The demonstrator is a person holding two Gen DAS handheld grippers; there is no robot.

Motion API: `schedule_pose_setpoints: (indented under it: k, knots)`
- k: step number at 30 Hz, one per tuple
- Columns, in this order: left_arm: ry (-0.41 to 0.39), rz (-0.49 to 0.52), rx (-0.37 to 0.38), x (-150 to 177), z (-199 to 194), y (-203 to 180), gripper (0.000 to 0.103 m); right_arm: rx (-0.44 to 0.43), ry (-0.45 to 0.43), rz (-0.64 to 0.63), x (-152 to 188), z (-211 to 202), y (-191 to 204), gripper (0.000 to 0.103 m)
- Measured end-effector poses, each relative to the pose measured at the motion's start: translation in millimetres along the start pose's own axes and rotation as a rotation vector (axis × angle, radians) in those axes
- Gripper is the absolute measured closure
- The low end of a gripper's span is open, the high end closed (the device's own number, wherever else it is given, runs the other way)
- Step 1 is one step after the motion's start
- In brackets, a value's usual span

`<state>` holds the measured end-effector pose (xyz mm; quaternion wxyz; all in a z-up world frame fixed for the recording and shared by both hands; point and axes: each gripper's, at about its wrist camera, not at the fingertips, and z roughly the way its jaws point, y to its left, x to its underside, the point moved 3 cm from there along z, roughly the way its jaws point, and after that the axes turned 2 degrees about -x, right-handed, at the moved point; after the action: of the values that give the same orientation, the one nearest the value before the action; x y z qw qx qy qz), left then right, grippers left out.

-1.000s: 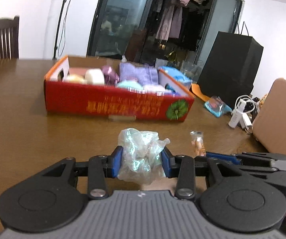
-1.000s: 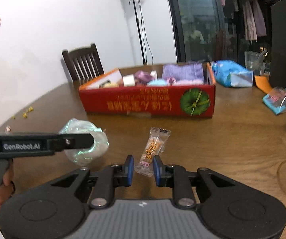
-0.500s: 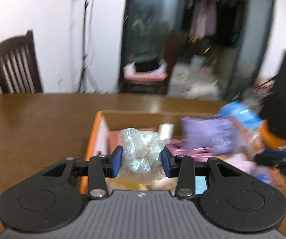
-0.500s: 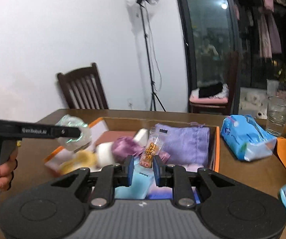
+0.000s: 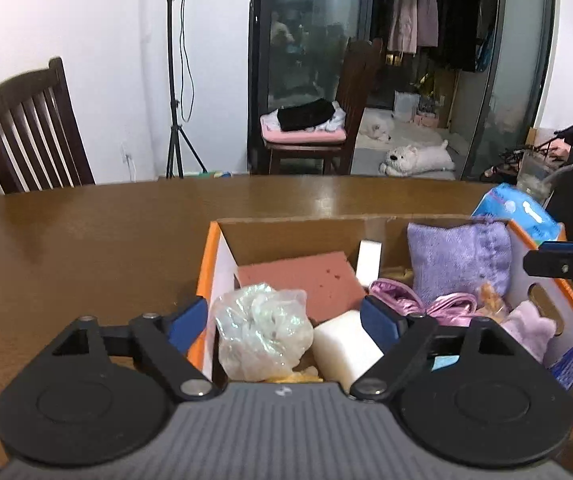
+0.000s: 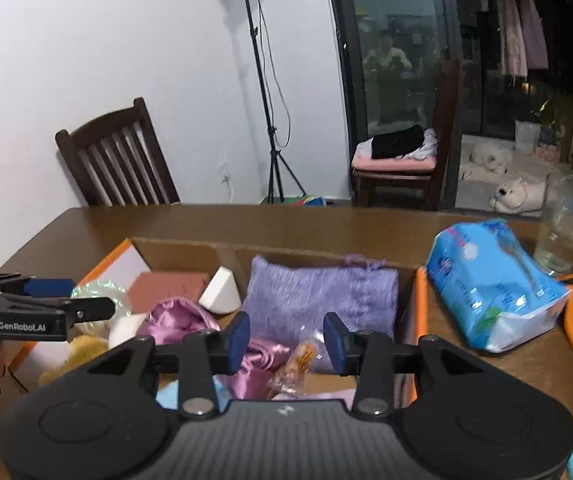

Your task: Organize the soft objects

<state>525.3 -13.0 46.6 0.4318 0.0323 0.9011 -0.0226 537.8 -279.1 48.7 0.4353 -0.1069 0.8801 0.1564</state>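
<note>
My left claw is spreading over the box on the brown surface, pads clear of the crumpled plastic bag, which sits at the box's near left end beside a white sponge. My right claw is opening too, and the candy packet between its pads lies loose on the purple pouch.
</note>
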Motion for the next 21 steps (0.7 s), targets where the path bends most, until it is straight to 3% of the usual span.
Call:
schedule_pose_setpoints:
  k: [8,15,19,21]
  knots:
    - [-0.095,0.009,0.017,-5,-71,-11,0.016,0.047,-0.034,-0.049,-7,-67,19,0.058]
    - [-0.300,0.033,-0.003,16,-146,-28,0.005,0.063,-0.144,-0.089,16,-131,48,0.045]
    - [-0.461,0.043,0.010,52,-176,-36,0.000,0.091,-0.329,-0.089,51,-161,62,0.014]
    - [-0.493,0.050,0.012,68,-183,-39,0.000,0.122,-0.407,-0.110,74,-172,69,0.010]
